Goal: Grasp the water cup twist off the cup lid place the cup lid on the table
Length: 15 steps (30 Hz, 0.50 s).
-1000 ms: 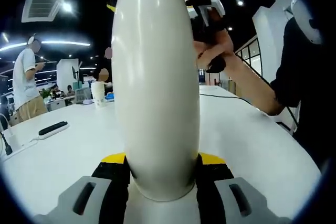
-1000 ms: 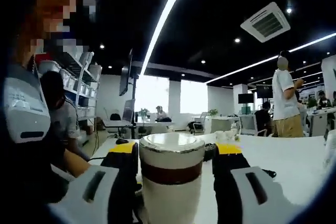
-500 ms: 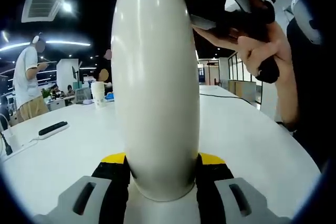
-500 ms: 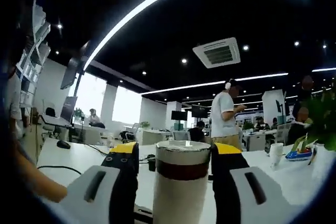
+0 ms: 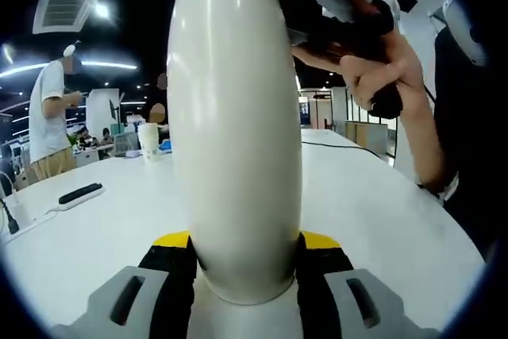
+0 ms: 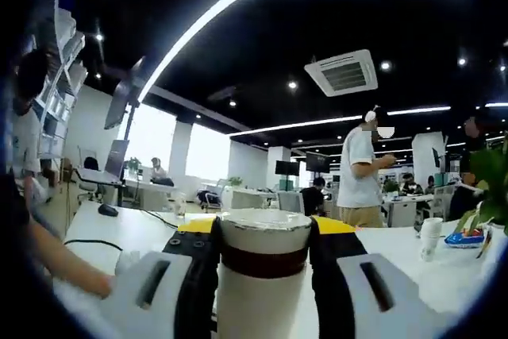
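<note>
Left gripper (image 5: 244,248) clamps the cream cup (image 5: 236,125) upright between its jaws, above the table (image 5: 381,204). Right gripper (image 6: 262,232) squeezes the lid (image 6: 264,240). Best to hold the body steady and twist squarely.

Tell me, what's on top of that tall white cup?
The water cup carries a cup lid with a brown band beneath, clamped by the right gripper. The left gripper holds the body. What's inside is hidden by the lid.
</note>
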Available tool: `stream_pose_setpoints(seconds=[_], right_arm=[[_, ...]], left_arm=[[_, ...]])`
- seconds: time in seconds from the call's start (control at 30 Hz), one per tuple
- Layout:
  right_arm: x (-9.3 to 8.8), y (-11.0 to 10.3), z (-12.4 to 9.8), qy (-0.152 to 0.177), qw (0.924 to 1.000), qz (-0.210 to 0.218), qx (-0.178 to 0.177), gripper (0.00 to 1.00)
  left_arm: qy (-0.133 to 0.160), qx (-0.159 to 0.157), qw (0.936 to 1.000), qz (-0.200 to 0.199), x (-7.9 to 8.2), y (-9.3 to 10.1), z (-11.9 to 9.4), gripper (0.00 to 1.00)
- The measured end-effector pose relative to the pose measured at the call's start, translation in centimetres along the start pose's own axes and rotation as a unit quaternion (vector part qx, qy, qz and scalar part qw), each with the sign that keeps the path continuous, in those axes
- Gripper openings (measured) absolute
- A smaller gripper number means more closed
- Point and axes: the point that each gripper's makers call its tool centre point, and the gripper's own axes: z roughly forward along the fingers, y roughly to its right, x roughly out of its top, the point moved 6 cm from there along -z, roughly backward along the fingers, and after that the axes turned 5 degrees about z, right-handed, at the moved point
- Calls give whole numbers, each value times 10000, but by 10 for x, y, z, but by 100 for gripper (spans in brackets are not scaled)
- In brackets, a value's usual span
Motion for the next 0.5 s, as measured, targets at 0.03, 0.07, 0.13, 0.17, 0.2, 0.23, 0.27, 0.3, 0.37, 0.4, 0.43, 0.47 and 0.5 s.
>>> stream_pose_setpoints(seconds=[0.03,0.07,0.13,0.17,0.2,0.23,0.27,0.3,0.37,0.4,0.43,0.47,0.5], right_arm=[[0,2,1,-5,9996,11,272,47],[0,4,1,-4,9985,68,547,47],[-1,10,4,-115,9920,352,1206,47],[-1,12,4,-182,9881,382,1482,47],[-1,15,5,-243,9837,429,1729,47],[-1,16,6,-277,9806,467,1884,47],[-2,18,6,-332,9760,463,2103,47],[-2,19,7,-360,9732,471,2223,47],[-3,22,8,-380,9657,311,2550,47],[-4,22,9,-414,9643,281,2602,47],[-4,23,9,-416,9641,300,2607,47],[-4,23,10,-433,9627,284,2655,47],[-4,22,10,-432,9621,259,2679,48]], left_arm=[[-3,4,10000,-10,0,0,0,51],[-3,6,10000,-15,0,0,0,51],[-4,5,10000,-32,0,0,0,51],[-5,6,10000,-34,0,0,0,51],[-6,5,10000,-29,0,0,0,51],[-5,2,10000,-24,0,0,0,51],[-5,-1,10000,-21,0,0,0,51],[-3,-2,10000,-16,0,0,0,51],[-2,-5,10000,-8,0,1,0,51],[-2,-5,10000,-8,0,0,0,51],[-2,-5,10000,-9,0,0,0,51],[-2,-4,10000,-11,0,0,0,51],[-2,-4,10000,-14,0,0,0,51]])
